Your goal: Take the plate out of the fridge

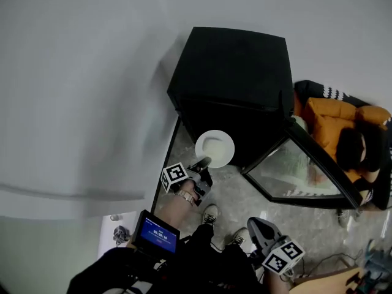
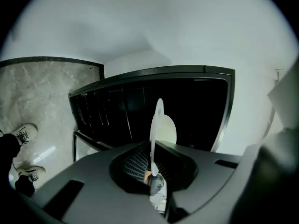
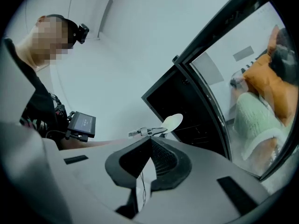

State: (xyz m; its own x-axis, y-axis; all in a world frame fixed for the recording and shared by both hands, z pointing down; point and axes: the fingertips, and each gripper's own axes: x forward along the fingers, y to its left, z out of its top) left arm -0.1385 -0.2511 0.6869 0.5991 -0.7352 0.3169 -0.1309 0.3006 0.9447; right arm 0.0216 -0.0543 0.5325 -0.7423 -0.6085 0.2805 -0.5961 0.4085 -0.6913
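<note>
Your left gripper (image 2: 152, 172) has its jaws clamped on the rim of the plate (image 2: 167, 130). In the left gripper view the plate rises edge-on from between the pads, with the dark inside of the fridge (image 2: 140, 111) behind it. From your head camera the plate shows as a white disc, held out ahead of the gripper by its near edge. It sits just in front of the fridge's open front and above the floor (image 1: 245, 201), resting on nothing. From this angle you cannot tell whether its far edge is fully clear of the opening.

Your right gripper (image 3: 150, 139) has its jaws together with nothing between them. It hangs low on your right, well apart from the plate and near the door (image 1: 309, 170). It points toward the open fridge and the left gripper.

The fridge is a black box standing against the white wall (image 1: 79, 72). Its glass door is swung wide open to the right. Beyond the door, another person in an orange jacket (image 1: 334, 118) is crouched close to the fridge's right side.

A small screen (image 1: 157, 233) glows blue on your left forearm. Your shoes (image 1: 210, 213) stand on the marbled floor, between the two grippers and just short of the fridge.
</note>
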